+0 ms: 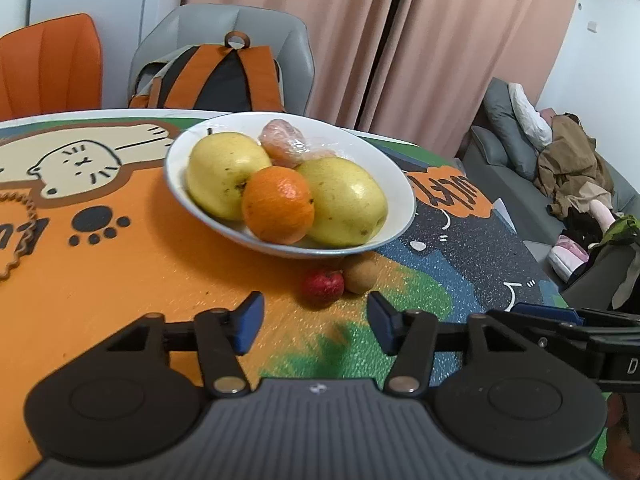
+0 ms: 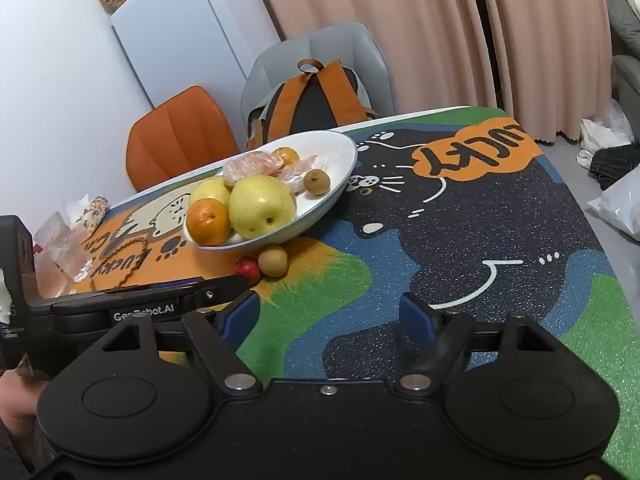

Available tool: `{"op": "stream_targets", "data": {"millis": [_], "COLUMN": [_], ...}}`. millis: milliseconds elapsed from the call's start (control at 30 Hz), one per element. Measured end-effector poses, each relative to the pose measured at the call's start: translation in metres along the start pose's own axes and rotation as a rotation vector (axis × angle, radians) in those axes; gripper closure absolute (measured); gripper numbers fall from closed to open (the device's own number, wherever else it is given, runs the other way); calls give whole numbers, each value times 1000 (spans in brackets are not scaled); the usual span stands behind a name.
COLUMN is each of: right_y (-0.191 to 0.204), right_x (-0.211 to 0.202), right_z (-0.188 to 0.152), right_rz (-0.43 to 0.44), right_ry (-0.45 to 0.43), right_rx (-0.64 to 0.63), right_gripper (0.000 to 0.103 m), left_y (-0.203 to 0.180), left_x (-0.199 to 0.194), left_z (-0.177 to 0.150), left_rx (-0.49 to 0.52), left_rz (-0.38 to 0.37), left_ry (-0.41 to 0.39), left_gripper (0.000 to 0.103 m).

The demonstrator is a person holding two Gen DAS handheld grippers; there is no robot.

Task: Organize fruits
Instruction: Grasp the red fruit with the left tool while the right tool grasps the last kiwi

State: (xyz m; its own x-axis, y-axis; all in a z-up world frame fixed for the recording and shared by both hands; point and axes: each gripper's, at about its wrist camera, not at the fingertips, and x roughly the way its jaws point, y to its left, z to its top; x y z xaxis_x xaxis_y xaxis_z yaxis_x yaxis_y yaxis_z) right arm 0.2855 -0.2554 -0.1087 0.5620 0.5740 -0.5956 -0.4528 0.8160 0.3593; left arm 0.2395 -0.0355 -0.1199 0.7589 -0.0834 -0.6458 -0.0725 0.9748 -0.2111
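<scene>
A white bowl (image 1: 400, 184) on the cartoon tablecloth holds two yellow pears (image 1: 224, 168), an orange (image 1: 278, 205) and wrapped peeled citrus (image 1: 282, 142). In the right wrist view the bowl (image 2: 340, 148) also holds a small brown fruit (image 2: 317, 182) and a second orange (image 2: 287, 155). A small red fruit (image 1: 322, 286) and a small brown fruit (image 1: 360, 275) lie on the table in front of the bowl. My left gripper (image 1: 316, 320) is open and empty, just short of these two. My right gripper (image 2: 332, 318) is open and empty, to the right of the left one.
A grey chair with an orange-and-black backpack (image 1: 218, 76) and an orange chair (image 1: 48, 64) stand behind the table. A bead string (image 1: 20, 224) and wrapped snacks (image 2: 68, 236) lie at the table's left. A sofa with clothes (image 1: 560, 168) is at the right.
</scene>
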Motion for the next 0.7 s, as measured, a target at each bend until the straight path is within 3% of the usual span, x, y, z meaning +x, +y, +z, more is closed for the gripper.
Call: {"op": "stream_targets", "data": {"millis": [167, 433, 533, 600, 700], "right_y": [-4, -5, -4, -4, -2], "right_x": [7, 14, 17, 19, 23], "right_z": [3, 8, 9, 10, 11], "right_rz": [4, 10, 11, 10, 8], "right_ry": [10, 18, 22, 25, 28], "right_rx": [12, 19, 16, 17, 13], "right_gripper": [41, 43, 43, 43, 43], "left_y": [-3, -7, -8, -9, -7], "left_x": [8, 15, 16, 16, 15], "left_z": [1, 3, 3, 2, 0], "left_rx": [7, 34, 40, 53, 53], "left_rz": [-1, -24, -49, -57, -71], "left_ry": [4, -8, -9, -7, -8], "left_gripper": [55, 57, 65, 81, 81]}}
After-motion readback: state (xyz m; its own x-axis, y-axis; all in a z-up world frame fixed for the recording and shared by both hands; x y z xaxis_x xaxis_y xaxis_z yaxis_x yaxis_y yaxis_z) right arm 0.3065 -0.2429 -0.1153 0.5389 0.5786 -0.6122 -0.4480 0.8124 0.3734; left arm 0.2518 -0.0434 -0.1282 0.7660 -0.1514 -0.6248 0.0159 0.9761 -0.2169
